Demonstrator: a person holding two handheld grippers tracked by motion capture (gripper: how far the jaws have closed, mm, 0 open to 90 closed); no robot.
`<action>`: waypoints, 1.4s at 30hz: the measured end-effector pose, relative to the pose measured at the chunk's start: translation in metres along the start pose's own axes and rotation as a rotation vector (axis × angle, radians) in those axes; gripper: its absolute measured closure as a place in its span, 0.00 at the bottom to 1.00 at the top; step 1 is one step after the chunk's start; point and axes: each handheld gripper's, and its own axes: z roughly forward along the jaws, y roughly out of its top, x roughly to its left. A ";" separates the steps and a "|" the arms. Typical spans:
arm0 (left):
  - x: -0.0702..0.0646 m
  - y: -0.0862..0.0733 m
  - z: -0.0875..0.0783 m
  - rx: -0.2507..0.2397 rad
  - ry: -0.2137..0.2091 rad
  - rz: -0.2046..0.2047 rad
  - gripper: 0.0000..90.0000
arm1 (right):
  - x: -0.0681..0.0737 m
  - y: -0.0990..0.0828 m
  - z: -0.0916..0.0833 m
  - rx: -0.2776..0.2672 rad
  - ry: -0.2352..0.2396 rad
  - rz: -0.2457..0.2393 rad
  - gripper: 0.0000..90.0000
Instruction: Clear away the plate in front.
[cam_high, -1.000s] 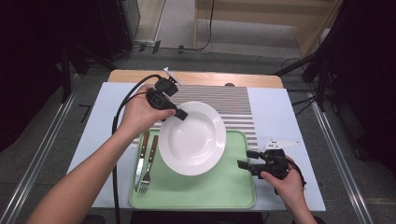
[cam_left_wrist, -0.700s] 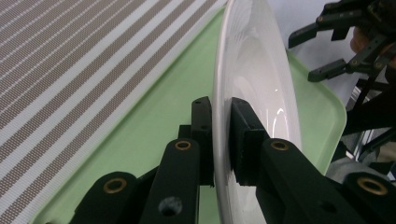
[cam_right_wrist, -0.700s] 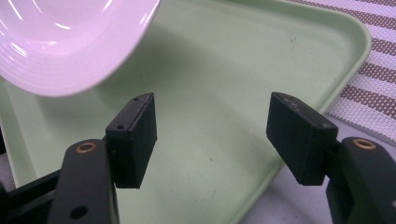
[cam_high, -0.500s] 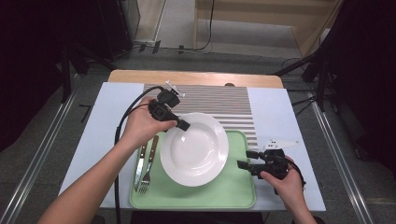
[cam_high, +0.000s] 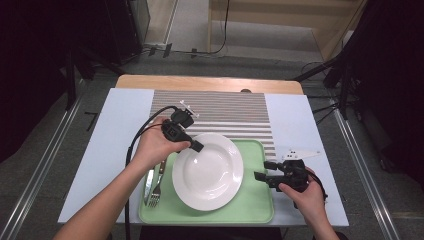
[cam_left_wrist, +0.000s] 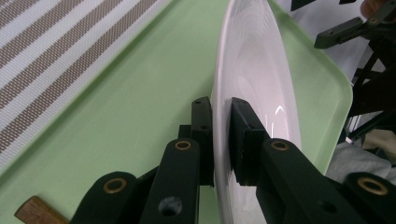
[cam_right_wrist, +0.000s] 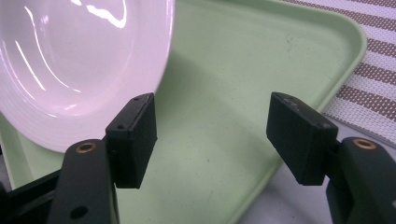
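A white plate (cam_high: 207, 172) is over the green tray (cam_high: 255, 200), held at its far left rim by my left gripper (cam_high: 197, 146), which is shut on it. In the left gripper view the pads (cam_left_wrist: 245, 126) clamp the plate's rim (cam_left_wrist: 252, 60) above the tray floor (cam_left_wrist: 140, 93). Whether the plate touches the tray I cannot tell. My right gripper (cam_high: 261, 170) rests at the tray's right edge, open with nothing between its jaws. In the right gripper view, the right gripper (cam_right_wrist: 215, 121) faces the tray (cam_right_wrist: 233, 93), with the plate (cam_right_wrist: 79, 56) at upper left.
A fork (cam_high: 156, 187) and a wooden-handled knife (cam_high: 148, 182) lie along the tray's left side. A brown-and-white striped mat (cam_high: 220, 112) covers the table behind the tray. White table surface (cam_high: 115, 130) lies to either side.
My left gripper has lowered the plate toward the tray and brought it slightly nearer. The right gripper has stayed put.
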 end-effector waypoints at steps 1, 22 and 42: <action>0.002 0.000 0.001 0.007 -0.003 0.001 0.89 | 0.000 0.000 0.000 0.000 0.000 0.001 0.36; 0.024 -0.009 0.020 -0.015 -0.049 -0.033 0.87 | 0.002 0.000 0.003 0.008 0.009 -0.006 0.36; 0.044 -0.021 0.043 -0.070 -0.008 -0.033 0.78 | 0.002 -0.001 0.004 0.015 0.007 -0.004 0.36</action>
